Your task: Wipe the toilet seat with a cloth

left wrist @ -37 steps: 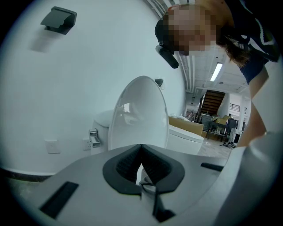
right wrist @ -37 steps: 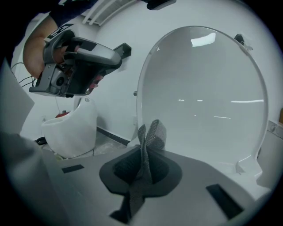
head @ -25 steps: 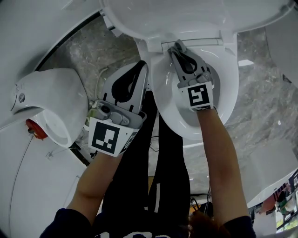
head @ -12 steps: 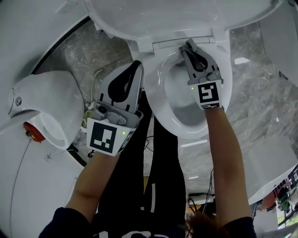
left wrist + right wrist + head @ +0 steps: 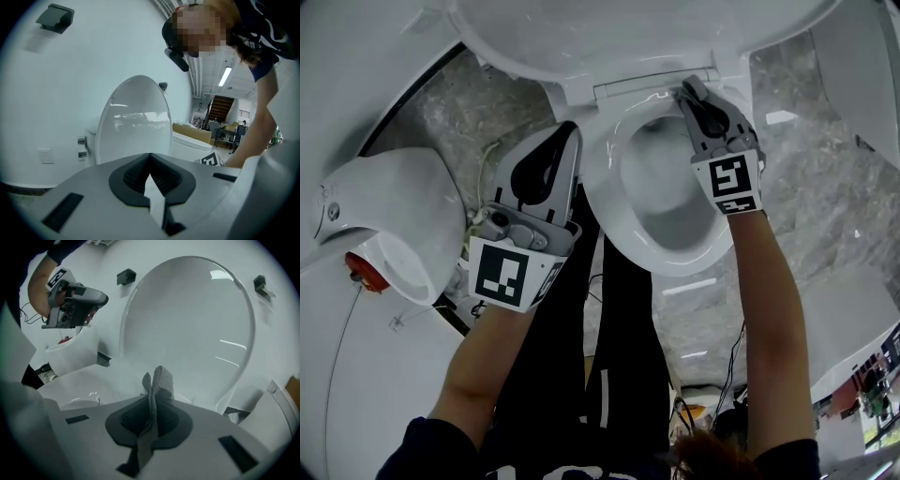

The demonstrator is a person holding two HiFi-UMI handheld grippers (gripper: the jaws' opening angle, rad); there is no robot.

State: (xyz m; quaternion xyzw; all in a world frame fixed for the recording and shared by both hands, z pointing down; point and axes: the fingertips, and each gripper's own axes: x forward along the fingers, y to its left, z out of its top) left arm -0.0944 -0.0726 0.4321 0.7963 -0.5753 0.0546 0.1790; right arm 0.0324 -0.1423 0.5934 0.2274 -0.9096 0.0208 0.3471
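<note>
My right gripper [image 5: 692, 92] is clamped on the cloth [image 5: 157, 380], with a folded tuft standing past the jaws. Its tip is at the rear right of the toilet seat [image 5: 598, 183], just beside the hinge and under the raised lid [image 5: 628, 28]; I cannot tell whether the cloth touches the seat. My left gripper [image 5: 565, 136] is pinched together on nothing, off the seat's left edge. As I judge it, the seat's long axis runs from the hinge toward me, so the right rim is the nearer stroke.
</note>
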